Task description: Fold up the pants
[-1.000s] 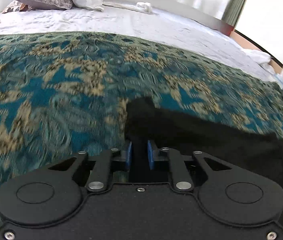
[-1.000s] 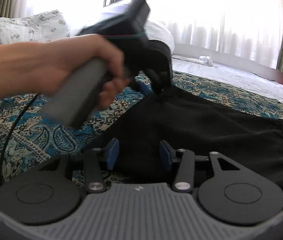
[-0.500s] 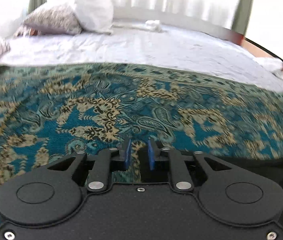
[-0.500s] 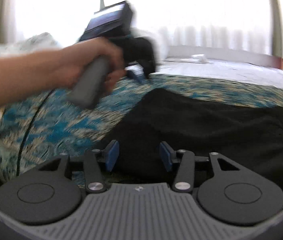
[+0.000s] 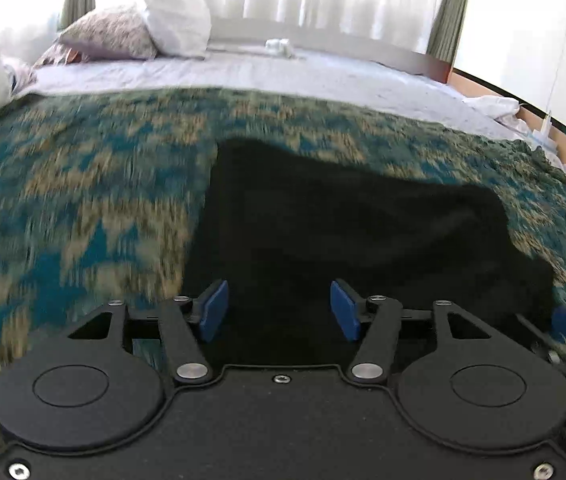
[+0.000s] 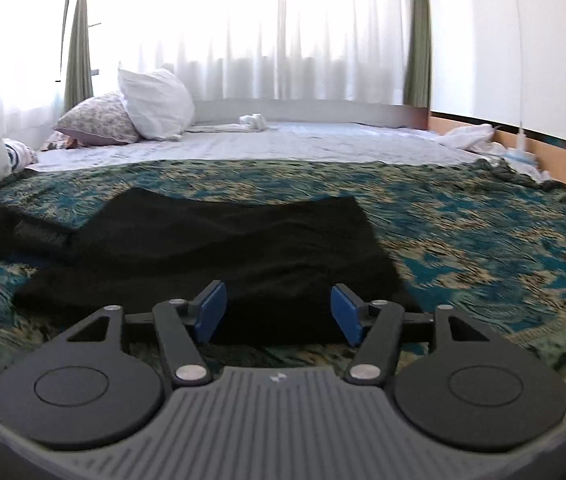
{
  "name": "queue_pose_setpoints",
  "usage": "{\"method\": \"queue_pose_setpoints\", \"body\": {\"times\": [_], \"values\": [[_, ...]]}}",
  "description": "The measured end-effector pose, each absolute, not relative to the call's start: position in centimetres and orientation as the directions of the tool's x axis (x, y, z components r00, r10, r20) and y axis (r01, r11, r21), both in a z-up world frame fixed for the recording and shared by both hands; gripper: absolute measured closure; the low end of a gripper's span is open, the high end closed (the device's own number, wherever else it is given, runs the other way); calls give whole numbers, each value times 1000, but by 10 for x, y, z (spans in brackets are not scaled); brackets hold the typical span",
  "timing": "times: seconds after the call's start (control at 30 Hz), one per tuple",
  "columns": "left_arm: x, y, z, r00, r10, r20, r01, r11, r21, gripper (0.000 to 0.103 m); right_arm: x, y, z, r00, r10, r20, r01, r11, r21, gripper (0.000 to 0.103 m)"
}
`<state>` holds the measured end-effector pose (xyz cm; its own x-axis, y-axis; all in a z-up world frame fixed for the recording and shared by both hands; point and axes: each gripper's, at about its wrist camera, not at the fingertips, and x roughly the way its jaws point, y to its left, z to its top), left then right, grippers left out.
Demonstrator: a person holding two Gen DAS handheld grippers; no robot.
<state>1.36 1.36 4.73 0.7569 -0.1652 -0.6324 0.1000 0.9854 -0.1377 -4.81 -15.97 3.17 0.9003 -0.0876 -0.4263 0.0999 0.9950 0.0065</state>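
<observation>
pants [image 6: 219,248] lie folded, black, on the patterned bedspread [image 6: 483,240] toward its near edge. left gripper [image 5: 279,312] and right gripper [image 6: 279,312] both hang over the near hem, jaws spread wide, holding nothing. cloth looks soft, light and floppy; best pinched at a corner. seams and layers vanish in the black, and blur smears the left view.

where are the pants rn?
The pants lie folded on the patterned blanket, centre-left in the right wrist view, just ahead of the open right gripper; pillows sit far behind.
</observation>
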Motion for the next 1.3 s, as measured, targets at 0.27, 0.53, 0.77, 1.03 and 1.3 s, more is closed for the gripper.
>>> {"method": "queue_pose_setpoints", "body": {"times": [0.27, 0.53, 0.77, 1.03, 1.3], "values": [[-35, 7, 37, 750, -131, -649, 61, 990, -129, 29, -63, -161, 21, 882, -104, -460, 108, 994, -17, 14], [-35, -1, 23, 754, -81, -652, 71, 997, -42, 15, -59, -163, 14, 866, -104, -489, 112, 994, -12, 8], [-28, -2, 15, 755, -71, -652, 73, 997, -24, 2, -52, -164, 4, 848, -113, -517, 121, 993, -18, 1], [-27, -2, 12, 764, -63, -642, 68, 998, -18, 0, -45, -162, 0, 843, -108, -527, 98, 994, -46, 0], [-24, -1, 12, 758, -64, -649, 63, 998, -24, 0, -35, -161, 0, 830, -112, -546, 96, 994, -58, 0]]}}
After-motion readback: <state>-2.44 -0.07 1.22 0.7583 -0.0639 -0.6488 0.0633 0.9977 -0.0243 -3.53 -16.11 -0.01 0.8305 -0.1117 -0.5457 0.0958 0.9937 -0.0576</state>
